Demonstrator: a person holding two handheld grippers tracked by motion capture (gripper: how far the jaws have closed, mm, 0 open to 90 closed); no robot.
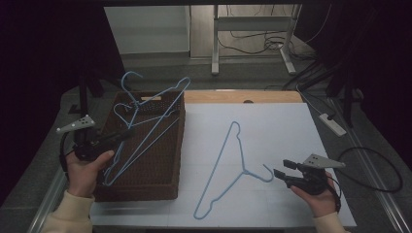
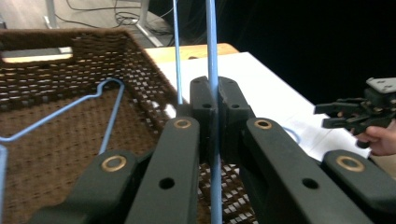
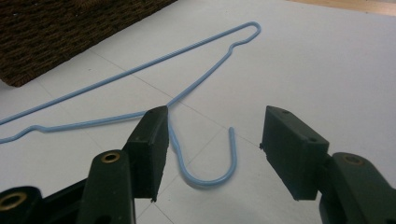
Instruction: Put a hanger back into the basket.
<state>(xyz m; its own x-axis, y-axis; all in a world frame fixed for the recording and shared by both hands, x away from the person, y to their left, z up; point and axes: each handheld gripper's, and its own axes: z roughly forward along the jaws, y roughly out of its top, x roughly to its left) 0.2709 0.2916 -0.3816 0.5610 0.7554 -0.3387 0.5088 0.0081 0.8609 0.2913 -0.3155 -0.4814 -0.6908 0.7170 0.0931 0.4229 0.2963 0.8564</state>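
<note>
High view: left hand-held gripper [image 1: 127, 133] pinches a hanger [image 1: 145, 127]; right hand-held gripper [image 1: 283, 168] seemingly spread.

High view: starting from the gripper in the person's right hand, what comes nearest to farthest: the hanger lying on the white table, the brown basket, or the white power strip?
From the right gripper:
1. Hanger on the table, its hook just left of the jaws.
2. Power strip, on the floor up and to the right.
3. Basket, at the table's left side.

Three blue wire hangers, one flat on the white bench [image 1: 272, 121] [image 1: 228, 165], two over the basket [image 1: 145, 131], one brown woven basket [image 1: 141, 187], two handheld grippers, one white power strip [image 1: 333, 124]
</note>
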